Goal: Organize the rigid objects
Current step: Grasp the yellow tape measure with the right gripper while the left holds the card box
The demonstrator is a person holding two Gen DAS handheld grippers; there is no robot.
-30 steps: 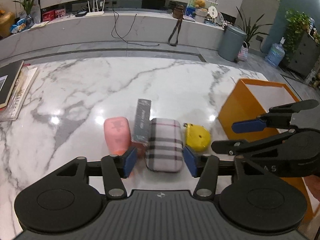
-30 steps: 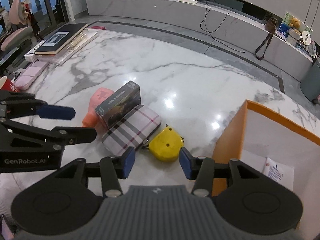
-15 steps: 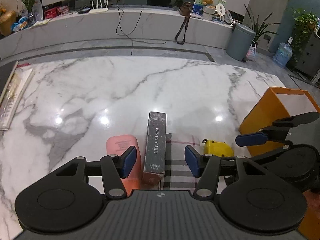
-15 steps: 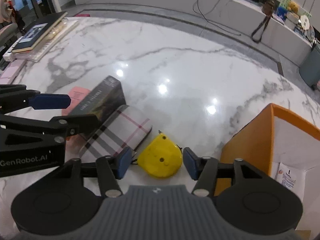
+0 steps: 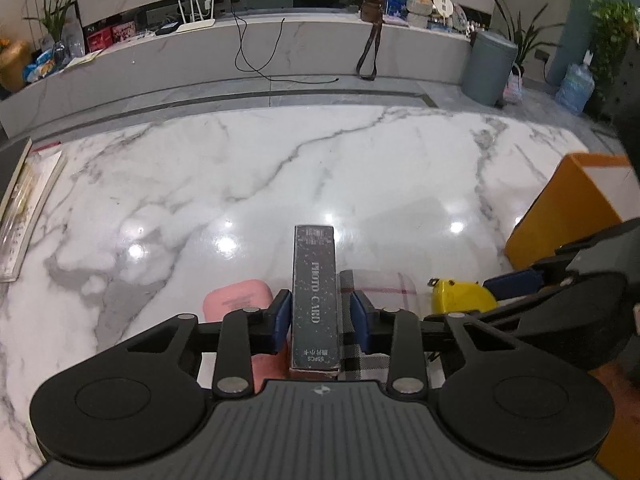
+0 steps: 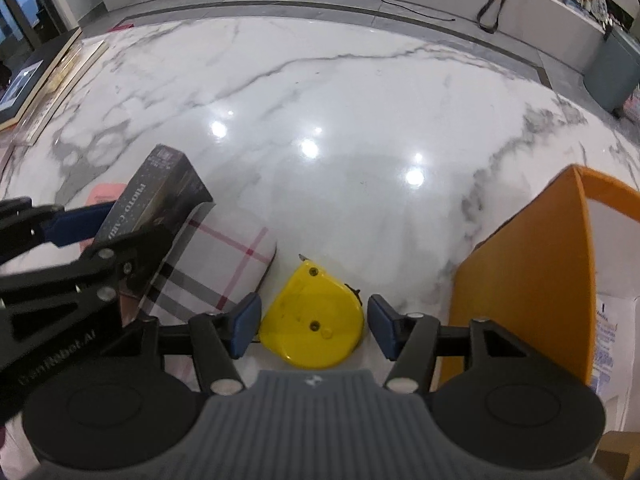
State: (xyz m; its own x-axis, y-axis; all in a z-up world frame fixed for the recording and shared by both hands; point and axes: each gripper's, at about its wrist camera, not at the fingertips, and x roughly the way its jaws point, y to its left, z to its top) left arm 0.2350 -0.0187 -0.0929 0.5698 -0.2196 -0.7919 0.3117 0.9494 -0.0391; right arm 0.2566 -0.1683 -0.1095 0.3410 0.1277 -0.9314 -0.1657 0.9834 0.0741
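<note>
Black card box [image 5: 316, 300], lengthwise away from claw [image 5: 318, 314]

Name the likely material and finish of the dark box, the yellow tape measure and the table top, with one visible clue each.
Dark box: probably printed cardboard, matt; sharp folded edges, speckled print. Yellow tape measure: likely moulded plastic, slightly glossy; rounded shell, sunken screw holes. Table top: marble or a marble look, polished; grey veins, sharp lamp reflections.
</note>
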